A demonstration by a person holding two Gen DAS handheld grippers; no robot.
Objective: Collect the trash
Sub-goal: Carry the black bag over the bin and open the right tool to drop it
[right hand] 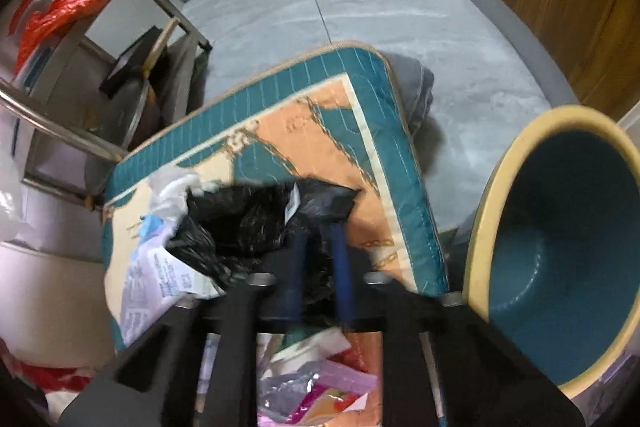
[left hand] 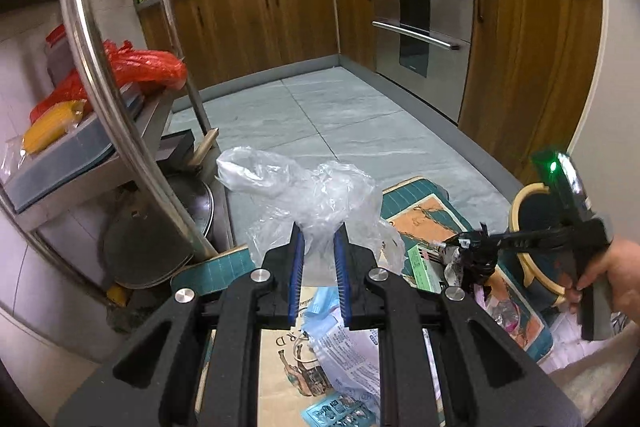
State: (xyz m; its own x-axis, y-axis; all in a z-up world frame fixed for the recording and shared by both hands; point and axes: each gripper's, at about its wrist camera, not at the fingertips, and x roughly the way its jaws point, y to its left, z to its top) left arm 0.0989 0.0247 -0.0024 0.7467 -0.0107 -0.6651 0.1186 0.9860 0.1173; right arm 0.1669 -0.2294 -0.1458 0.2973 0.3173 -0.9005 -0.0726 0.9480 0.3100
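My left gripper [left hand: 319, 231] is shut on a crumpled clear plastic bag [left hand: 308, 187] and holds it above the teal and orange quilted mat [left hand: 424, 205]. My right gripper [right hand: 318, 233] is shut on a crumpled black plastic bag [right hand: 256, 217], held above the same mat [right hand: 320, 131]; it also shows in the left wrist view [left hand: 474, 249]. A teal bin with a cream rim [right hand: 560, 239] stands tilted just right of the right gripper, and shows behind it in the left wrist view [left hand: 532, 211]. Loose wrappers [right hand: 312, 383] and printed paper trash [left hand: 352, 347] lie on the mat below both grippers.
A steel rack [left hand: 120, 131] with a red bag [left hand: 136, 67], pans and trays stands at the left. Wooden cabinets [left hand: 256, 23] and a steel oven [left hand: 420, 23] line the far walls. Grey floor tiles [left hand: 340, 115] stretch beyond the mat.
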